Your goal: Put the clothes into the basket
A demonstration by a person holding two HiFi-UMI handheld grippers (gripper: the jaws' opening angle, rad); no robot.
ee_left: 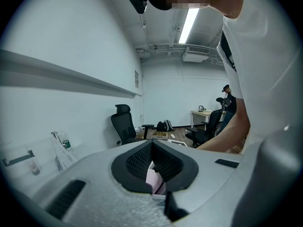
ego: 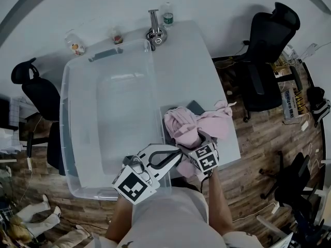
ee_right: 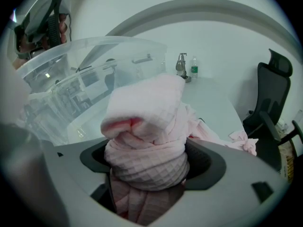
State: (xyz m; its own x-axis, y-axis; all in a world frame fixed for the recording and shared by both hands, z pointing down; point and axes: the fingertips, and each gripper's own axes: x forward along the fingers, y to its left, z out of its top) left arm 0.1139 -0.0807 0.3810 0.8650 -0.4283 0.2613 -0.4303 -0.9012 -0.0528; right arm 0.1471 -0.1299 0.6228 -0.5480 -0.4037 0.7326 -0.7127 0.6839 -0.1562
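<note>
The right gripper (ee_right: 150, 167) is clenched on the bunched pink garment (ee_right: 144, 122), which bulges past its fingertips with 1 tail trailing right. Lift that tail clear, then swing left over the basket (ee_right: 94, 51) beyond; the left gripper (ee_left: 152, 150) is closed, empty

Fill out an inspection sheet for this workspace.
Surface: white table, largely covered by the basket.
Job's things: clear basket, empty; pink clothes bunched on the table to its right.
Clutter: bottle and metal stand at the far edge.
Grippers: right gripper shut on the clothes; left gripper tips together beside them.
Cables: one on the floor near the table.
Surroundings: office chairs, wood floor.
</note>
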